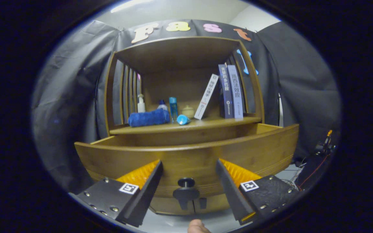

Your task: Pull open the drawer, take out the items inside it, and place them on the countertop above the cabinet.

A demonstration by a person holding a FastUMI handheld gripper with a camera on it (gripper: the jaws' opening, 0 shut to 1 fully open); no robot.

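The wooden drawer (186, 155) is pulled out toward me, and its curved front panel hides whatever lies inside. Its dark round knob (186, 183) sits low on the panel, between my two fingers and touching neither. My gripper (189, 161) is open, fingers spread wide on either side of the knob and close to the panel. Behind the drawer, the countertop (228, 121) carries a rolled blue towel (148, 117), a white pump bottle (141, 104), a tall blue bottle (173, 108), a blue bottle lying on its side (183, 120) and a small cream jar (188, 111).
A white book (207, 96) leans against two upright dark books (230, 91) at the right of the countertop, under the cabinet's wooden top. Cables and a dark device (319, 155) lie on the floor to the right. A person's fingertip (197, 226) shows below the knob.
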